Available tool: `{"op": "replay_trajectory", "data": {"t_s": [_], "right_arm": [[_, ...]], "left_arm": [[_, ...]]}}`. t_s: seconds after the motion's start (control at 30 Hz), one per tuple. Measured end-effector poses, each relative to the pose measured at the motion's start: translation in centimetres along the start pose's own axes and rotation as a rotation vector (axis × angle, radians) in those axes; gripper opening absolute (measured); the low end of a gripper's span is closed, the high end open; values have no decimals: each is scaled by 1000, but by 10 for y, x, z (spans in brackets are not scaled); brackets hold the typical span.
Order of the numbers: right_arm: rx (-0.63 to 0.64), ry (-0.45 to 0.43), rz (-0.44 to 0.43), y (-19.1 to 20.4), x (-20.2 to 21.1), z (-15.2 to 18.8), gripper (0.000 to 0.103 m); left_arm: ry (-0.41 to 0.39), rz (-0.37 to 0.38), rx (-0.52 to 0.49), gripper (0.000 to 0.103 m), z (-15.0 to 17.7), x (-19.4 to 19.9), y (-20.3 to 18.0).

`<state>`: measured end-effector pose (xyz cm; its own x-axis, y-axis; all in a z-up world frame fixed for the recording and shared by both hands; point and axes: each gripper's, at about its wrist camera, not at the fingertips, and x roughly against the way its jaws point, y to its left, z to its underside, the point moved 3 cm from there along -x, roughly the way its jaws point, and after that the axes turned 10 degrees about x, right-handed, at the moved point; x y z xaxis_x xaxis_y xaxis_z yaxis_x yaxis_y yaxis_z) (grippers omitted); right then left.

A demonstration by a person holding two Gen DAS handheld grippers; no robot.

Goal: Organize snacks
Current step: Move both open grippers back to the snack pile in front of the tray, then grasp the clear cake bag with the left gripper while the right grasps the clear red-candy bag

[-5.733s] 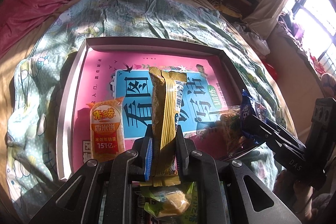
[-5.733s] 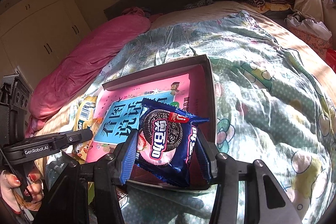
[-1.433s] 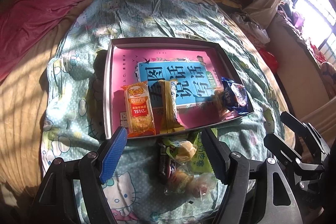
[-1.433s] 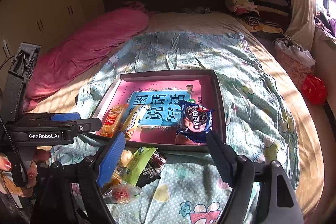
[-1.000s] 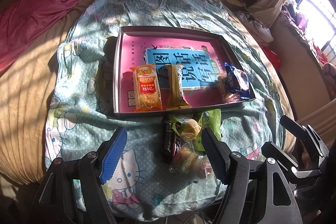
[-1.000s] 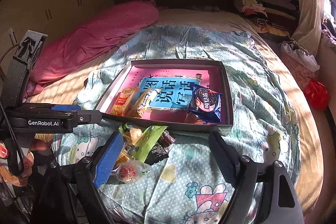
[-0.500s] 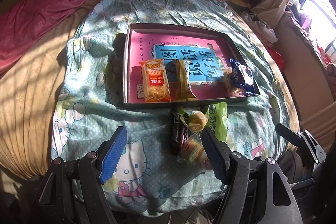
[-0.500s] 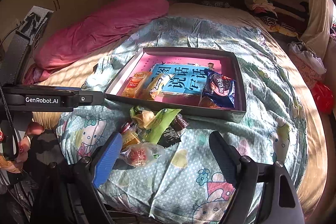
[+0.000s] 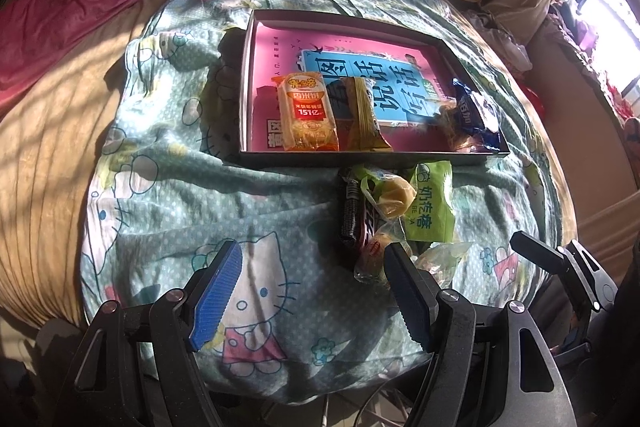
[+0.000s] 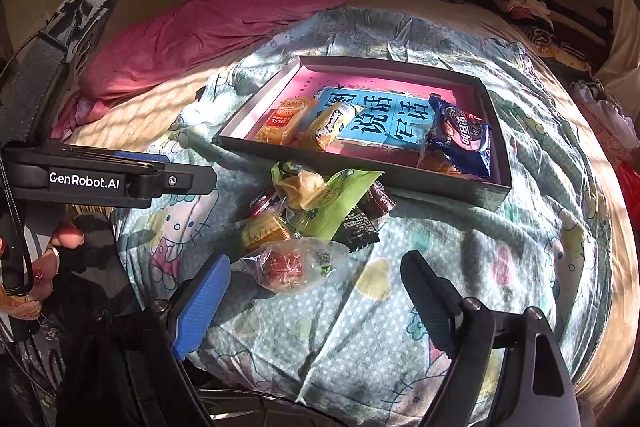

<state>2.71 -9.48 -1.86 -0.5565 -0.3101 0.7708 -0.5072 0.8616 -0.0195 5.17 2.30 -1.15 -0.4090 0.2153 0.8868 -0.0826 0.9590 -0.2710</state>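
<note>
Currently left gripper (image 9: pixel 312 291) is wide apart and empty over the cartoon quilt (image 9: pixel 168 187). In the tray (image 9: pixel 248 67), left to right: orange rice-cracker pack (image 9: pixel 306 113), yellow bar (image 9: pixel 362 115), blue cookie pack (image 9: pixel 476 115); the loose snack pile (image 9: pixel 396 215) sits just in front of it, contents hard to separate. Right gripper (image 10: pixel 316 291) has just been opening, nothing between its jaws, clear-wrapped snack (image 10: pixel 296 265) just ahead.

"GenRobot.AI" on left claw (image 10: pixel 120 183); "151亿" on orange snack packet (image 9: pixel 307 113)
</note>
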Motion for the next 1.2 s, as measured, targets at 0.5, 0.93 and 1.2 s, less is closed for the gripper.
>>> {"op": "replay_trajectory", "data": {"t_s": [0.5, 0.93, 1.2], "right_arm": [[39, 69, -41, 10, -34, 10, 90], [99, 87, -56, 14, -61, 10, 80], [96, 72, -69, 9, -62, 10, 65]], "left_arm": [[65, 60, -20, 75, 13, -25, -6], [146, 117, 33, 75, 18, -57, -8], [168, 153, 54, 72, 16, -64, -12]]}}
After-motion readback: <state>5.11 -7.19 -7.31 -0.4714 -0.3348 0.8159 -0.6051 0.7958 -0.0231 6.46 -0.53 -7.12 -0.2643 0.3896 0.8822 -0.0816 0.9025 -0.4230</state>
